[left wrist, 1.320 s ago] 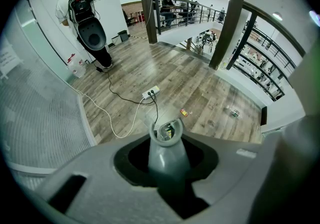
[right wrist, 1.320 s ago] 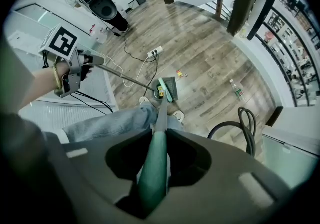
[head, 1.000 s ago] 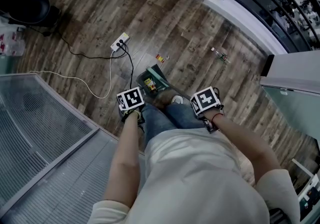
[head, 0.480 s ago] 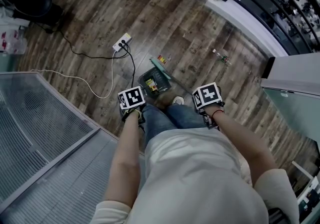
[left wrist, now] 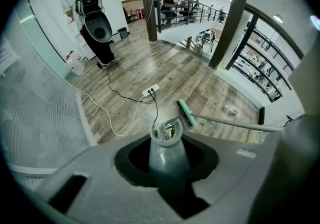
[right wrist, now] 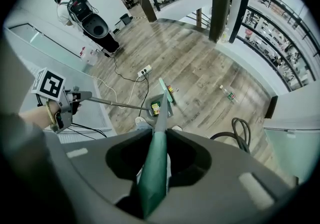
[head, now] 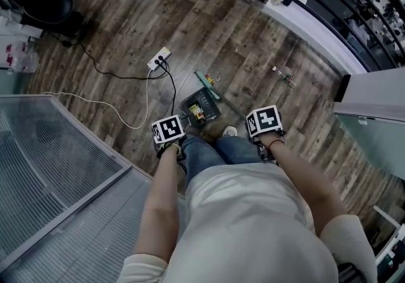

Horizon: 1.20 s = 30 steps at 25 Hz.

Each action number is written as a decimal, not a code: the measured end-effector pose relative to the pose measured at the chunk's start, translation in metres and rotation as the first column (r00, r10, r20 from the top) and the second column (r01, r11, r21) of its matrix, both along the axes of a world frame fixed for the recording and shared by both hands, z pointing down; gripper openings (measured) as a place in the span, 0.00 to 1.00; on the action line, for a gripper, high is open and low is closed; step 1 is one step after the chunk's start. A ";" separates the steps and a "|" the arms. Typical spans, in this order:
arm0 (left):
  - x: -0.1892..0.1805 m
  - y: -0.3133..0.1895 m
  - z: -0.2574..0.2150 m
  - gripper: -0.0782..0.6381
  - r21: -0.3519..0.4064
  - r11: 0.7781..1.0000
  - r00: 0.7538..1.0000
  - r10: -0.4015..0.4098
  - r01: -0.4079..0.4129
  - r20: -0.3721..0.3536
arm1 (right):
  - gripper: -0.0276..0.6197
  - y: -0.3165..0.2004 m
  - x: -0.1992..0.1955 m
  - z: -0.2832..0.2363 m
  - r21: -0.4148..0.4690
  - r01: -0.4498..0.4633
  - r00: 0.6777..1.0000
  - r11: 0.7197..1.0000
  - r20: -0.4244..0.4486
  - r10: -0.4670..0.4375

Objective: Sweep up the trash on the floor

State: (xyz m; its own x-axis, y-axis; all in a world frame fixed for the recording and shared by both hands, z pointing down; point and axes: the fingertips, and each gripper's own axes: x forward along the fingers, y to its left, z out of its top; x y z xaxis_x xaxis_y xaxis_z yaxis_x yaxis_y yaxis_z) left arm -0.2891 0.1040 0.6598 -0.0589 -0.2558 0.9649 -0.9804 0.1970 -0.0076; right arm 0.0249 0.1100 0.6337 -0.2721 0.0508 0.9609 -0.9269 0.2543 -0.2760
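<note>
Right gripper view showed the right gripper closed on the broom handle, dustpan at twelve o'clock, its grey handle clamped in the left gripper.

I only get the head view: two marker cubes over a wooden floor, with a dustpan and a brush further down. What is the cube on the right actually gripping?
Observer: The right gripper view settles it. The right gripper is shut on the green broom handle, which runs down between its jaws toward the floor.
Visitor: And the other one, on the left?
Observer: In the left gripper view, the left gripper is shut on the grey dustpan handle, a round pole with a ring-shaped end.
</note>
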 end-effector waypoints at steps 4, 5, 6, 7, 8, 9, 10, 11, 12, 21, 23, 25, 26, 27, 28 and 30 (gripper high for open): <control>-0.004 -0.003 -0.002 0.24 0.010 1.000 1.000 -0.017 0.017 -0.003 | 0.19 -0.009 -0.002 0.001 0.012 -0.015 1.000 1.000 -0.004 0.015; -0.005 -0.004 -0.003 0.24 0.013 1.000 1.000 -0.023 0.023 -0.003 | 0.19 -0.012 -0.001 0.001 0.015 -0.017 1.000 1.000 -0.007 0.017; -0.006 -0.005 -0.004 0.24 0.016 0.999 1.000 -0.029 0.029 -0.003 | 0.19 -0.015 -0.001 0.001 0.018 -0.019 1.000 1.000 -0.011 0.019; -0.008 -0.007 -0.005 0.24 0.022 0.999 0.999 -0.034 0.034 -0.002 | 0.19 -0.018 -0.001 0.001 0.021 -0.021 1.000 1.000 -0.015 0.022; -0.010 -0.009 -0.006 0.24 0.027 0.999 0.999 -0.037 0.037 0.001 | 0.19 -0.020 -0.002 0.002 0.023 -0.024 1.000 0.999 -0.019 0.024; -0.013 -0.011 -0.008 0.24 0.032 0.999 0.999 -0.038 0.038 0.003 | 0.19 -0.024 -0.002 0.002 0.026 -0.026 0.999 0.999 -0.023 0.027; -0.015 -0.014 -0.009 0.24 0.036 0.999 0.999 -0.039 0.039 0.006 | 0.19 -0.027 -0.002 0.003 0.029 -0.028 0.999 0.999 -0.027 0.029; -0.018 -0.016 -0.009 0.24 0.038 0.998 0.999 -0.040 0.039 0.007 | 0.19 -0.030 -0.002 0.003 0.033 -0.029 0.999 0.999 -0.033 0.030; -0.020 -0.019 -0.009 0.24 0.039 0.998 0.999 -0.041 0.040 0.009 | 0.19 -0.034 -0.002 0.004 0.038 -0.029 0.999 0.999 -0.039 0.030; -0.040 -0.041 -0.004 0.24 0.041 0.997 0.997 -0.071 0.070 0.014 | 0.19 -0.068 -0.003 0.011 0.078 -0.017 0.995 0.997 -0.098 0.024; -0.043 -0.046 -0.002 0.24 0.038 0.997 0.998 -0.064 0.063 0.014 | 0.19 -0.075 -0.005 0.012 0.087 -0.008 0.994 0.996 -0.108 0.017; -0.049 -0.053 -0.002 0.24 0.041 0.998 0.998 -0.058 0.057 0.028 | 0.19 -0.083 -0.008 0.014 0.094 0.001 0.993 0.996 -0.116 0.010; -0.054 -0.058 -0.004 0.24 0.050 0.997 0.997 -0.053 0.051 0.048 | 0.19 -0.086 -0.009 0.016 0.096 0.007 0.993 0.995 -0.121 0.005; -0.059 -0.063 -0.006 0.24 0.058 0.997 0.997 -0.047 0.043 0.068 | 0.19 -0.090 -0.011 0.017 0.098 0.016 0.992 0.995 -0.127 -0.003; -0.060 -0.066 -0.005 0.24 0.056 0.998 0.996 -0.046 0.042 0.070 | 0.19 -0.093 -0.012 0.018 0.101 0.029 0.991 0.995 -0.136 -0.015; -0.055 -0.066 0.000 0.24 0.027 0.998 0.998 -0.058 0.057 0.033 | 0.19 -0.099 -0.015 0.019 0.105 0.068 0.986 0.992 -0.158 -0.051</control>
State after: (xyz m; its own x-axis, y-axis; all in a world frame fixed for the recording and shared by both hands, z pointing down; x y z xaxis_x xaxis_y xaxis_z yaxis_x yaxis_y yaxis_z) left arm -0.3437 0.0383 0.6600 -0.1068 -0.2764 0.9551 -0.9666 0.2539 -0.0346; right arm 0.0097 0.0113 0.6530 -0.1197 -0.0458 0.9917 -0.9386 0.3308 -0.0981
